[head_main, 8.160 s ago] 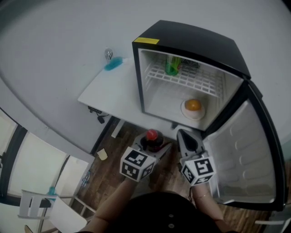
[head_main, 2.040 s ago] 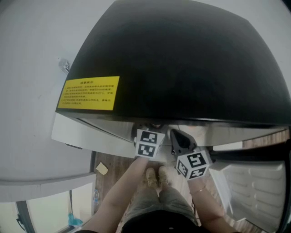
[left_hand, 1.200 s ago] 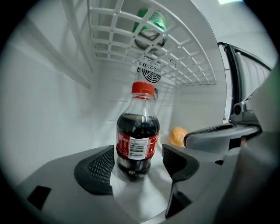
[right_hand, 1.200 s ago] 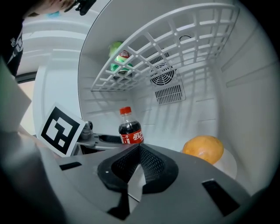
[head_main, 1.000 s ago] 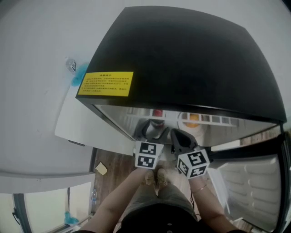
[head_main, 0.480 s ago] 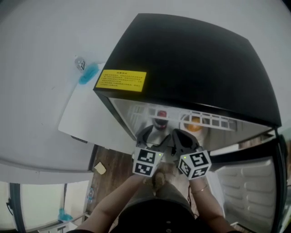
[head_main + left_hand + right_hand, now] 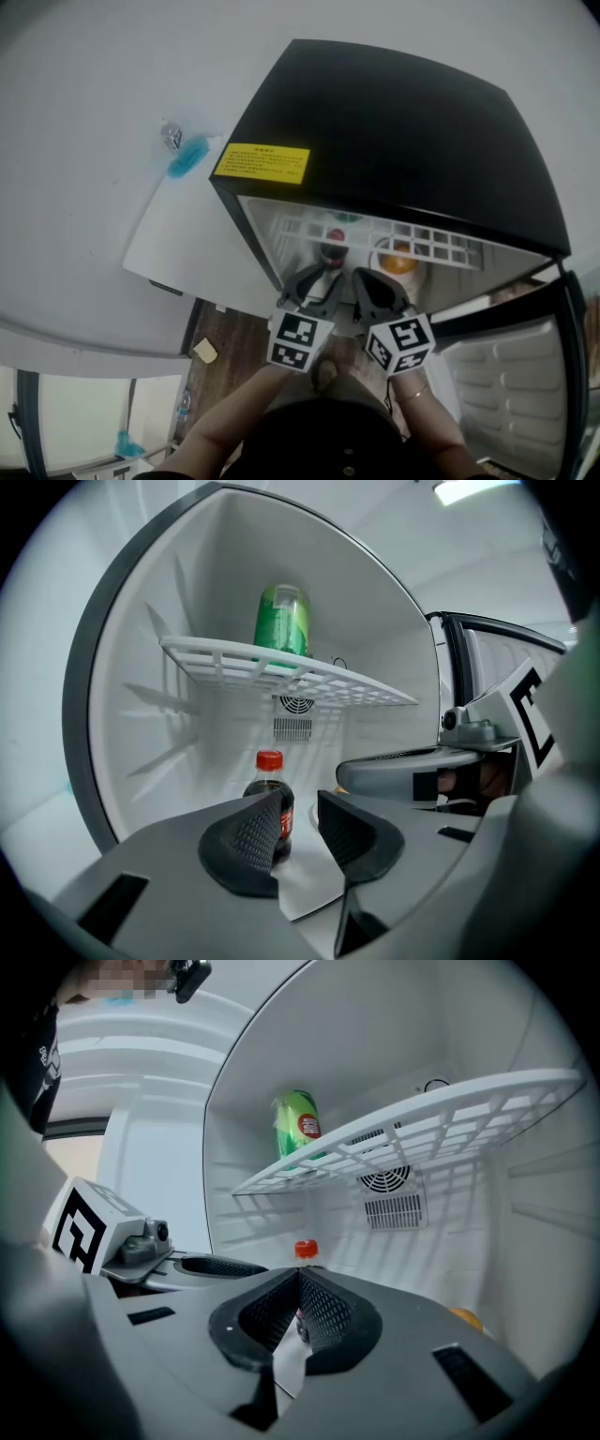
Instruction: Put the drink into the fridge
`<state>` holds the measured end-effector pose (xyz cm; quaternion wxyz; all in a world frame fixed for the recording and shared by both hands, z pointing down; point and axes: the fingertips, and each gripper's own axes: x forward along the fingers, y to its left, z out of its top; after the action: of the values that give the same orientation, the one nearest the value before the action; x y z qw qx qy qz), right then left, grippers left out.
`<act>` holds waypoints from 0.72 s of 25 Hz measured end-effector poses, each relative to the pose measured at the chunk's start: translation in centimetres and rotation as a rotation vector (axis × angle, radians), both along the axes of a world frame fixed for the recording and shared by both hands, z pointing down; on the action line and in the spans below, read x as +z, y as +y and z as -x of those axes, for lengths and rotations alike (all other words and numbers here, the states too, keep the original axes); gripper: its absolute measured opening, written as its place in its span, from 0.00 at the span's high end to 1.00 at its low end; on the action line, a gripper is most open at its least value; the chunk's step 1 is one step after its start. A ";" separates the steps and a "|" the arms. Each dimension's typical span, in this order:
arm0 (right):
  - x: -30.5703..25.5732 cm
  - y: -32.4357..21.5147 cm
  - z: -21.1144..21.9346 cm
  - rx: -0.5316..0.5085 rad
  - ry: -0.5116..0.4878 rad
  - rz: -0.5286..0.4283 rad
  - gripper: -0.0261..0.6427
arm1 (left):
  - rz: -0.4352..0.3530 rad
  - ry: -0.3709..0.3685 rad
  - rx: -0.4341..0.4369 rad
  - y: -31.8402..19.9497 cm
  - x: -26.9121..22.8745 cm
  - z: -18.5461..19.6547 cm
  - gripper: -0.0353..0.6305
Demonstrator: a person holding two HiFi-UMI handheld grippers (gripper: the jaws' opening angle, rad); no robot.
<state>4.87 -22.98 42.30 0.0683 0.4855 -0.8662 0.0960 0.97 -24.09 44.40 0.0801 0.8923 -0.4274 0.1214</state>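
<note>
At the open front of the fridge (image 7: 403, 131), nearest to me, I hold both tongs side by side, their marker cubes facing up over the wooden floor (image 7: 225, 337). My left tongs (image 7: 300, 819) have just been closing and now stand partly apart with a narrow gap between the ribbed pads and nothing in it. My right tongs (image 7: 298, 1281) are pressed together at the tips, also empty. Just past them, the drink (image 7: 270, 789), a dark bottle with a red cap, stands upright on the left half of the fridge floor, back from its front edge and clear of both tongs. To its right, on the right half of the same floor, a plate (image 7: 377, 258) carries an orange (image 7: 398, 261), apart from the bottle. Above them the white wire shelf (image 7: 281, 672) spans the compartment, and a green can (image 7: 282, 621) stands upright on it towards its back left corner. Behind, a small vent grille (image 7: 292, 727) shows on the back wall, below the shelf. The door (image 7: 511, 375) hangs wide open at my right. The fridge sits on the right end of a white desk (image 7: 187, 234), with a yellow label (image 7: 262, 162) at the front left corner of its black top, and something blue (image 7: 187, 156) lies at the desk's far edge by the wall.
</note>
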 end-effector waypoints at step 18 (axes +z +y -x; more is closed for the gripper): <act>-1.7 1.1 2.0 -0.041 0.023 -0.053 0.95 | -0.021 0.054 0.021 1.0 -1.8 2.0 0.94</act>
<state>2.88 -21.92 40.62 0.0673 0.4703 -0.8775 0.0662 -1.04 -23.14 42.60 0.0809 0.9004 -0.4170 0.0939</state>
